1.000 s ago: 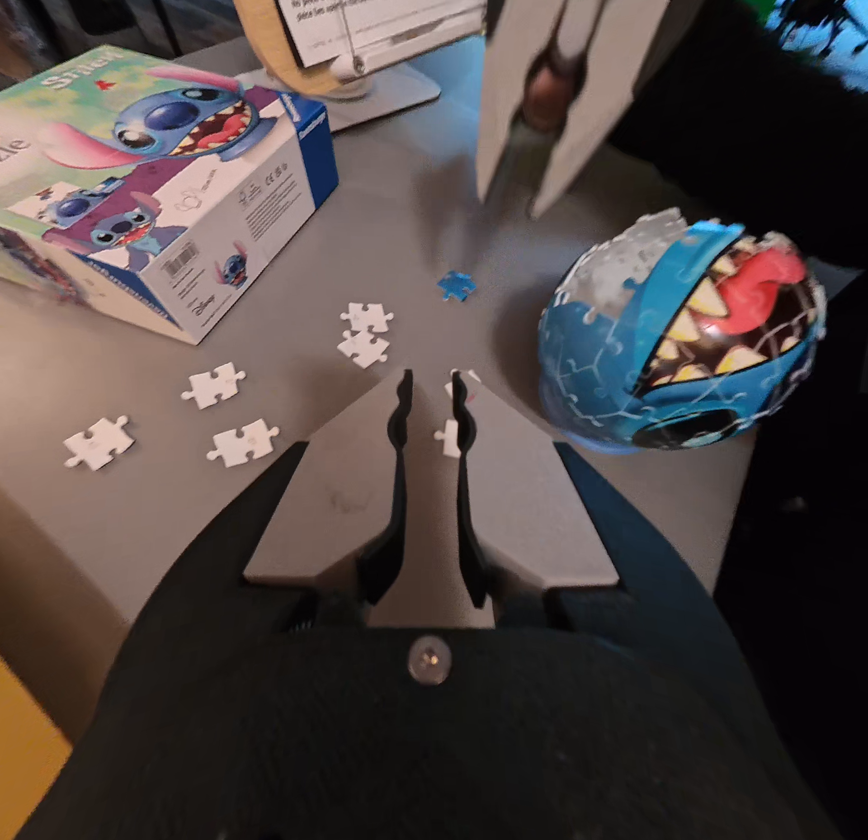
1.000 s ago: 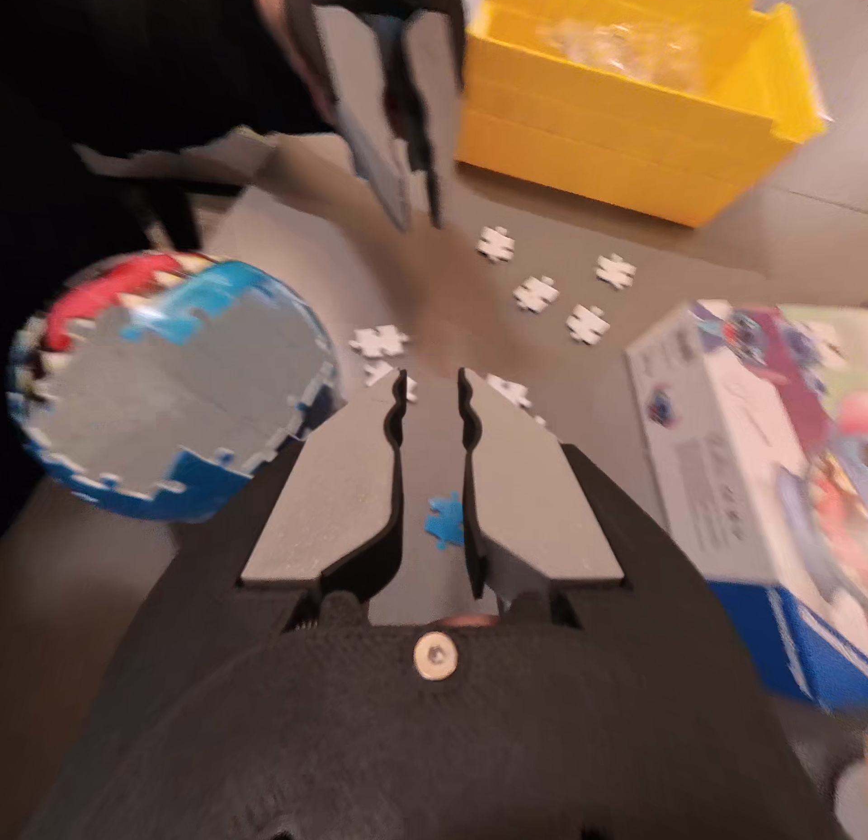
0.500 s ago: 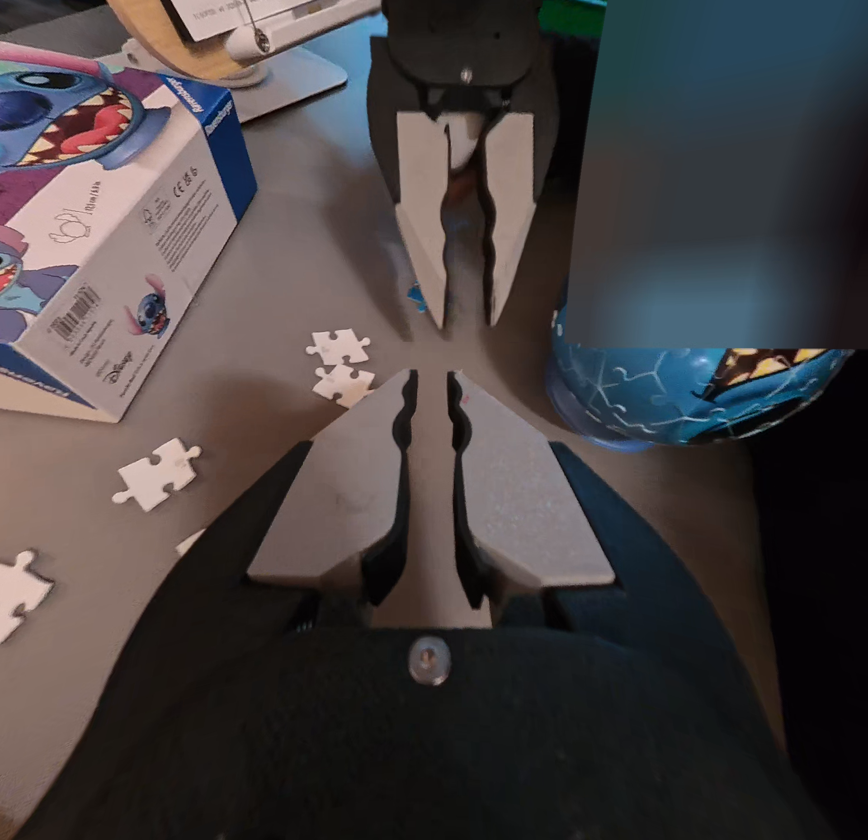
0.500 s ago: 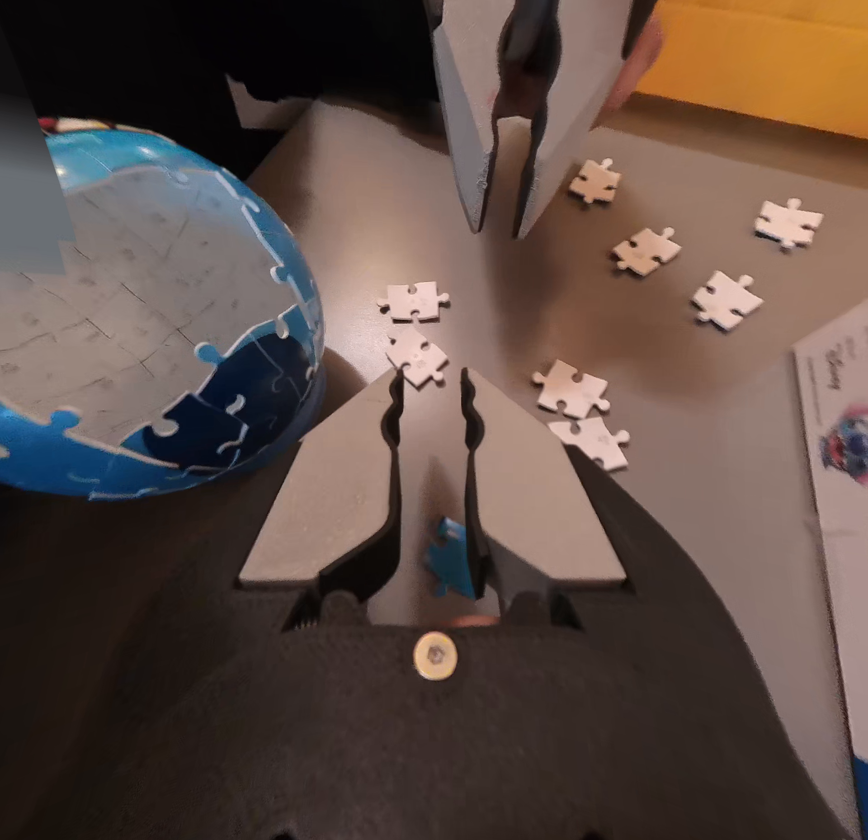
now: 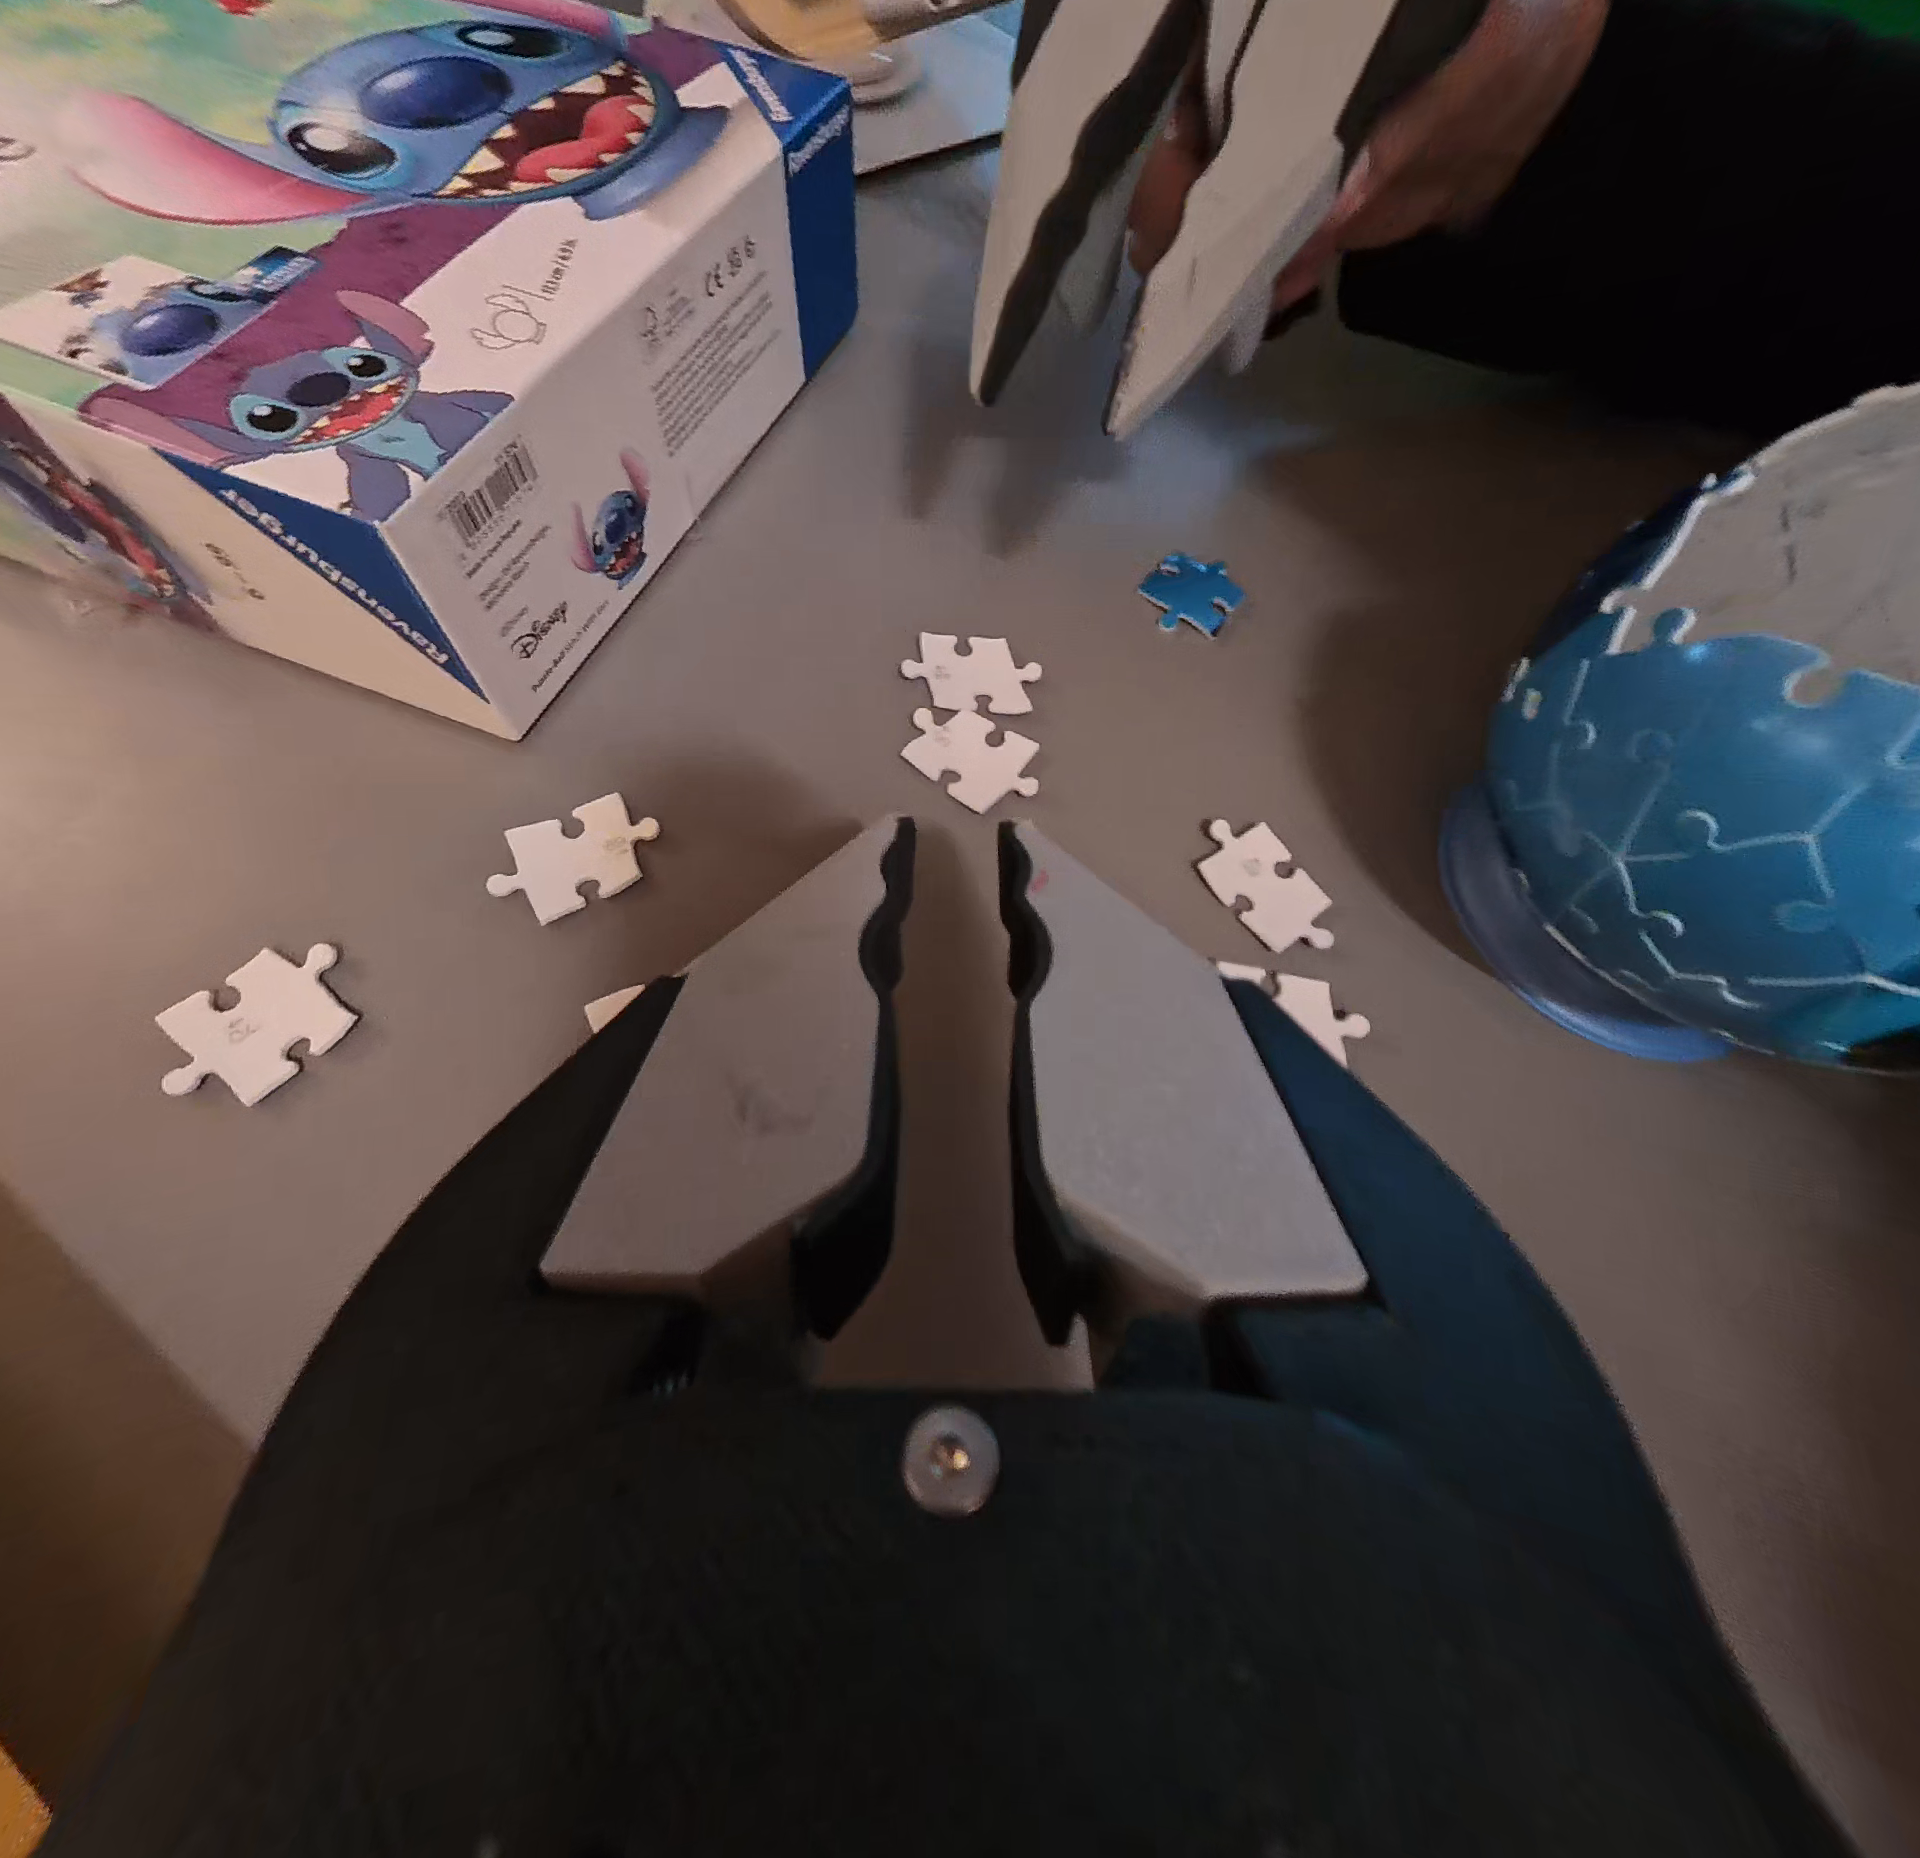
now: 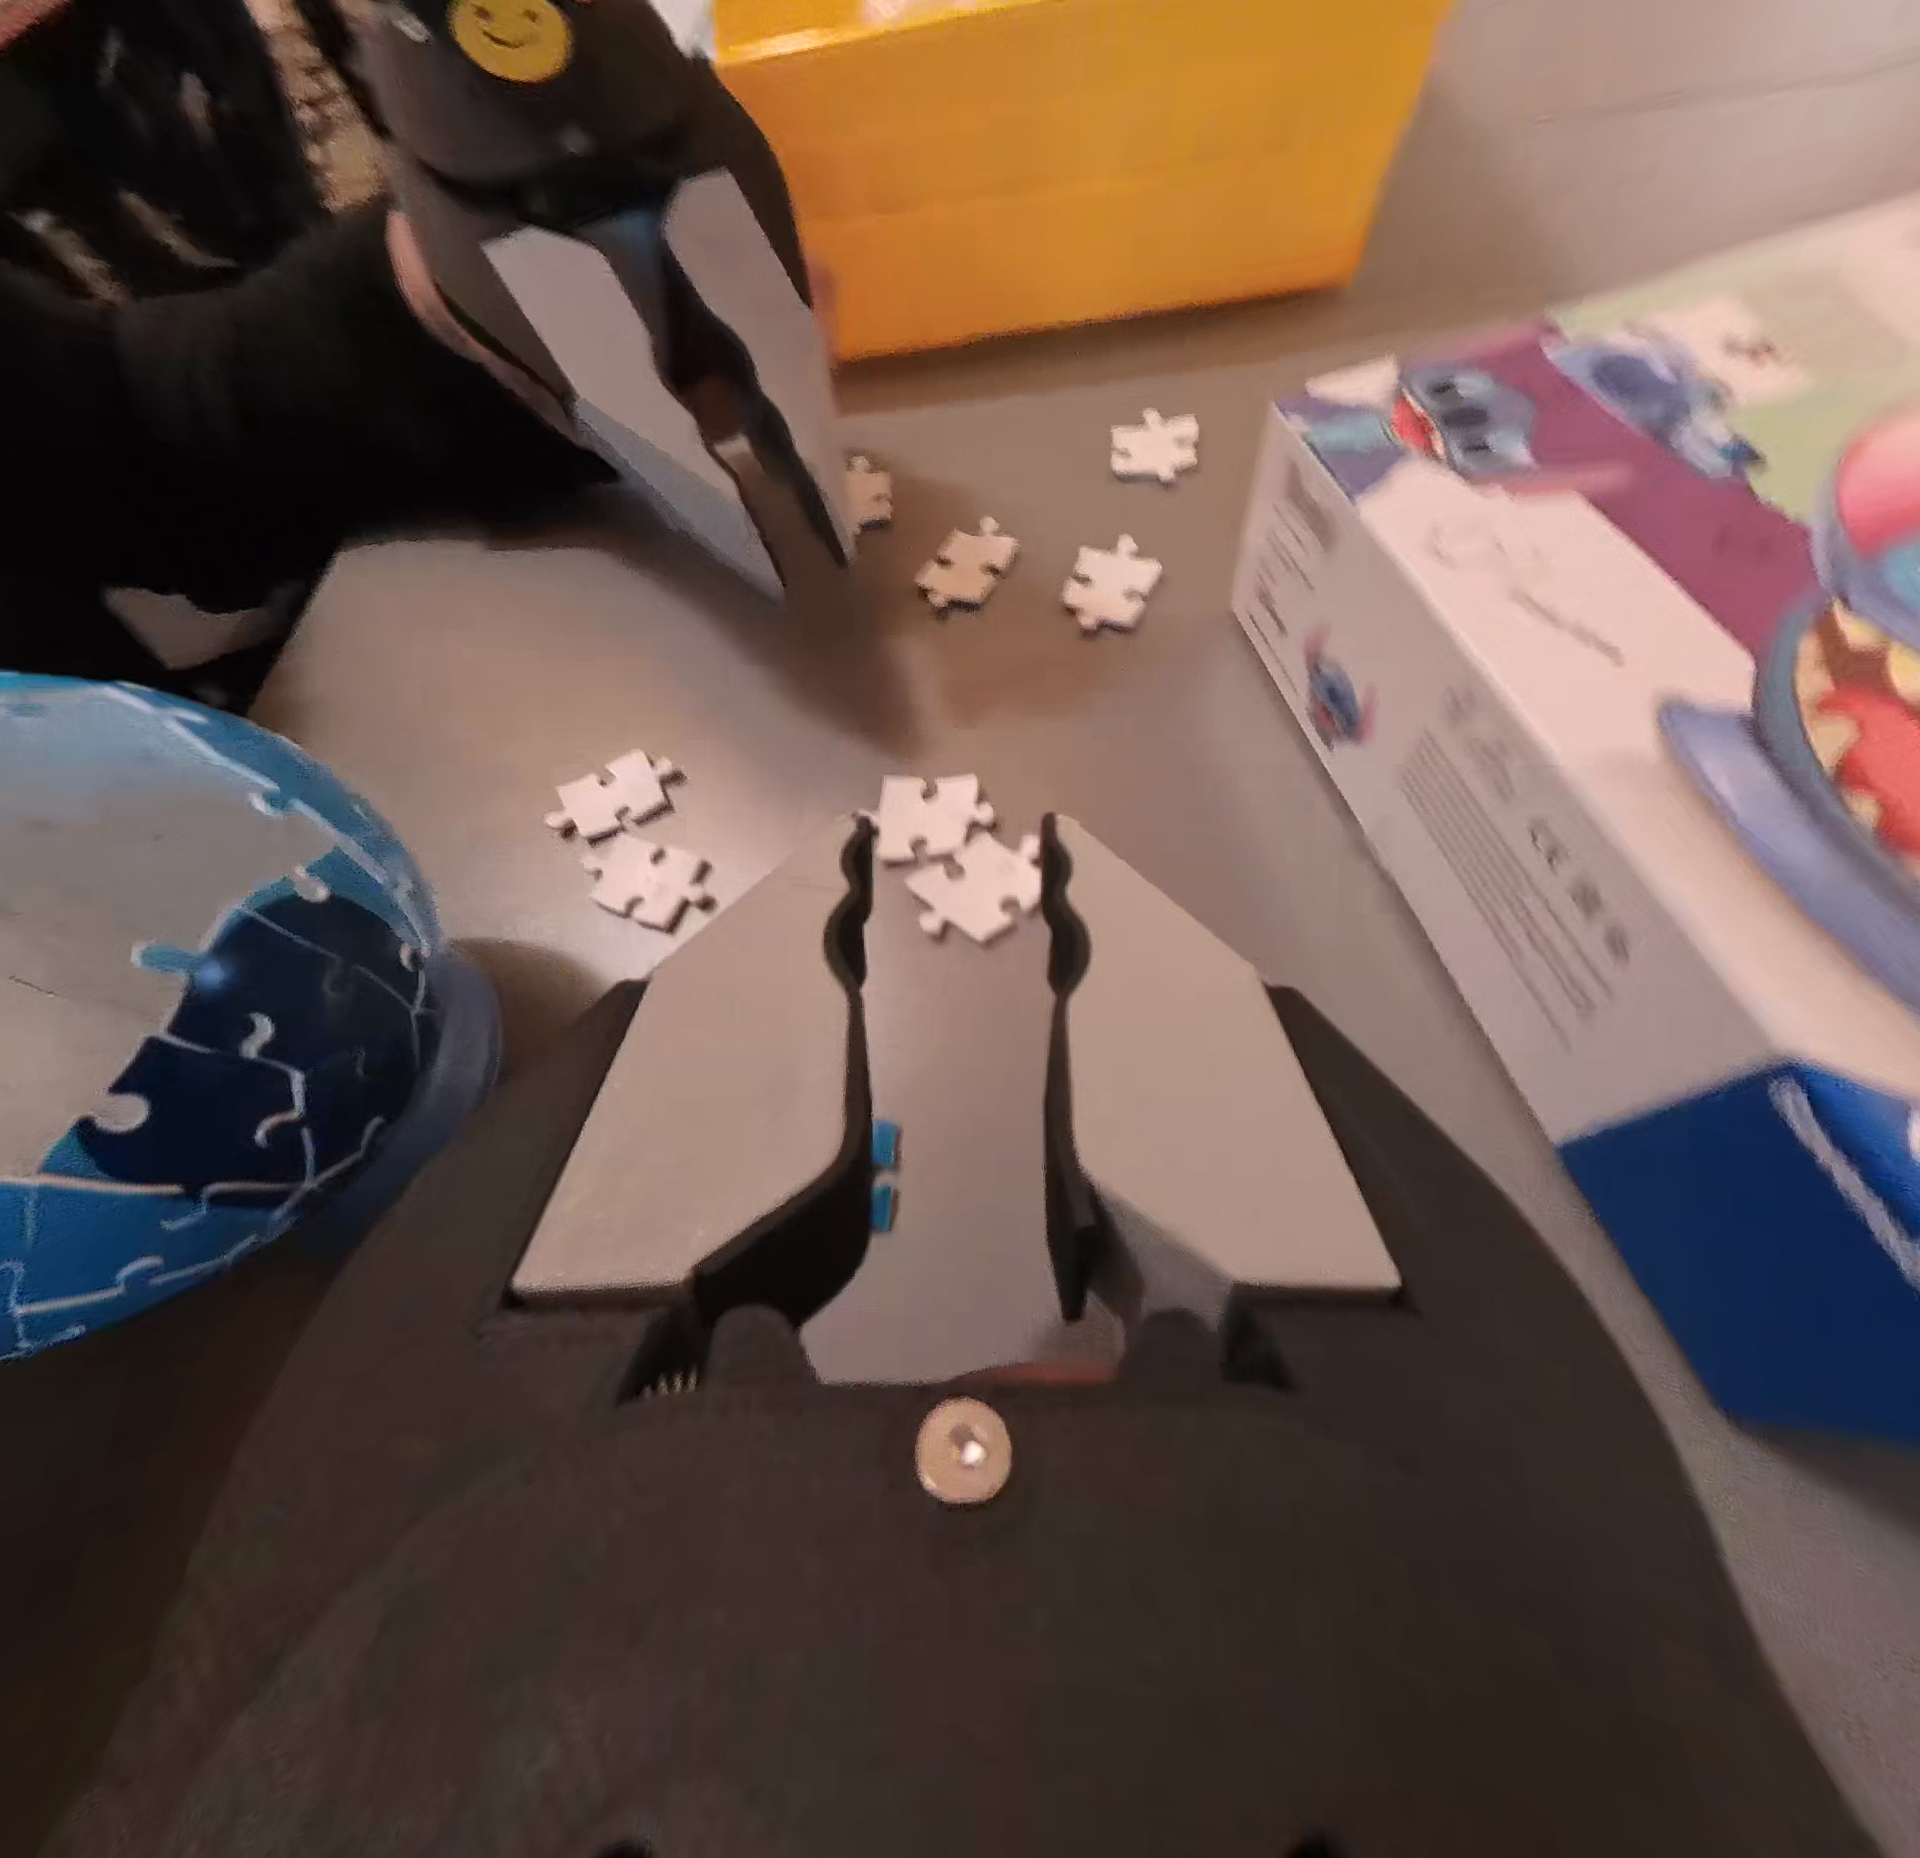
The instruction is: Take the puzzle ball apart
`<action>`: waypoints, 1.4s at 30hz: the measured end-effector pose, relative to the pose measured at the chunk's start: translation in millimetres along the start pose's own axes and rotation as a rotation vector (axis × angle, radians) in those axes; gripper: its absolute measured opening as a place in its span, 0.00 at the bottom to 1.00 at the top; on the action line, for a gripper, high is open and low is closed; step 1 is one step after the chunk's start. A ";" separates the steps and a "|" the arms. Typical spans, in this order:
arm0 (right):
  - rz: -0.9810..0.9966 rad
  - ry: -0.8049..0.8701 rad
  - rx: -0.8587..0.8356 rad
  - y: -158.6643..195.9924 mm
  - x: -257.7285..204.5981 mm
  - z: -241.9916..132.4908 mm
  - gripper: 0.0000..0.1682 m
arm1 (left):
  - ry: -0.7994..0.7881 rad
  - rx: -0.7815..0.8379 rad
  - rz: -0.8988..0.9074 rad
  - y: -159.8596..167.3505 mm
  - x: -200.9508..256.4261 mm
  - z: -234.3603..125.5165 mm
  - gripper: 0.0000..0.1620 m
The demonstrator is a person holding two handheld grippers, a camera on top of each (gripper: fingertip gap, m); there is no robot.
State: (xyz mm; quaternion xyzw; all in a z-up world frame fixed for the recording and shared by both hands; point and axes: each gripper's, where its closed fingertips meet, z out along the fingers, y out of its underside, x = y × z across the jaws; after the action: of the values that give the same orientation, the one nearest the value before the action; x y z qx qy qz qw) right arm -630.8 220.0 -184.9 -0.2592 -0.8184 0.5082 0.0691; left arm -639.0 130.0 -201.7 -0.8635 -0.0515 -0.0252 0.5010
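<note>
Grey table [image 5: 312,769] – loose white pieces [image 5: 971,759] (both hand-held grippers spread, empty), yellow bin [image 6: 1081,135] beyond.

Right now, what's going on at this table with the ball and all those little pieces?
A person holding two grippers is taking a puzzle ball apart. Part of its blue shell is already off, and loose pieces lie white side up on the grey table, with one blue piece face up near the right gripper. Both the right gripper and the left gripper are open and empty, above the table. A puzzle box sits to the side.
</note>
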 end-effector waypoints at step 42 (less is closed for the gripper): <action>0.003 0.099 -0.303 55.4 3.9 2.1 0.14 | -0.140 -0.171 0.443 -0.2 -8.9 52.0 0.13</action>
State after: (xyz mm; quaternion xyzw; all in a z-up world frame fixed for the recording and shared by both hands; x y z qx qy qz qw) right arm -615.3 239.6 -234.5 -0.2929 -0.8808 0.3657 0.0688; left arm -648.3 174.7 -228.2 -0.8926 0.1068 0.1411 0.4146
